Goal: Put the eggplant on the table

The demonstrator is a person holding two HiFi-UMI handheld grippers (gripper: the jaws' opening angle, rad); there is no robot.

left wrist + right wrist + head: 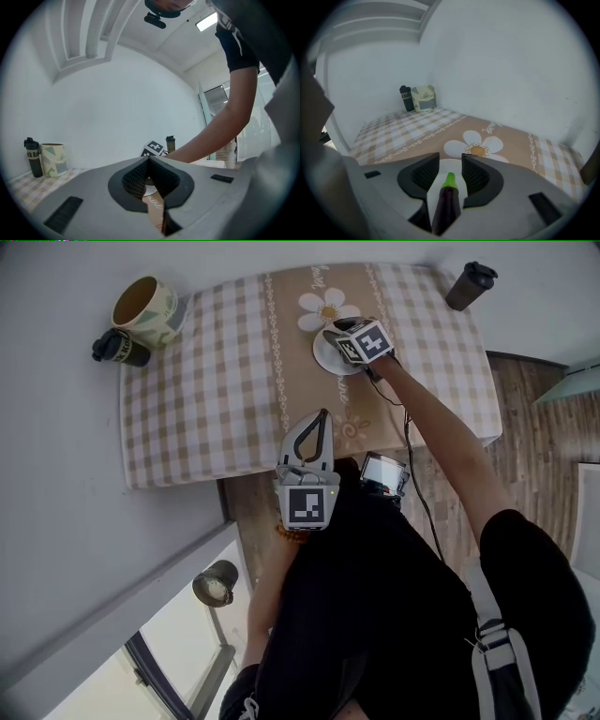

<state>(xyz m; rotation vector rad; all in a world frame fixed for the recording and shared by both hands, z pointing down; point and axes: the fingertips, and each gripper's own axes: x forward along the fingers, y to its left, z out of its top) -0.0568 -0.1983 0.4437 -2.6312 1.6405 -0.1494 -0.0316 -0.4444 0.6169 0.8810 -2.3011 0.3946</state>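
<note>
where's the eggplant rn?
Right gripper view, bottom centre: the eggplant sits between the right gripper's open jaws, over the white plate, green tip pointing toward the daisy print.

The eggplant (pixel 446 204) is seen in the right gripper view as a slim, dark purple body with a bright green stem tip. It is laid lengthwise, stem end pointing to 12 o'clock, between the parted jaws of the right gripper (pixel 450 159), with gaps visible on both sides of the tip. A white plate (pixel 435 177) is seen beneath it; contact cannot be told. The tabletop (pixel 408 129) is covered by a beige-and-white checked cloth (pixel 206 381) with a daisy-printed brown band.
</note>
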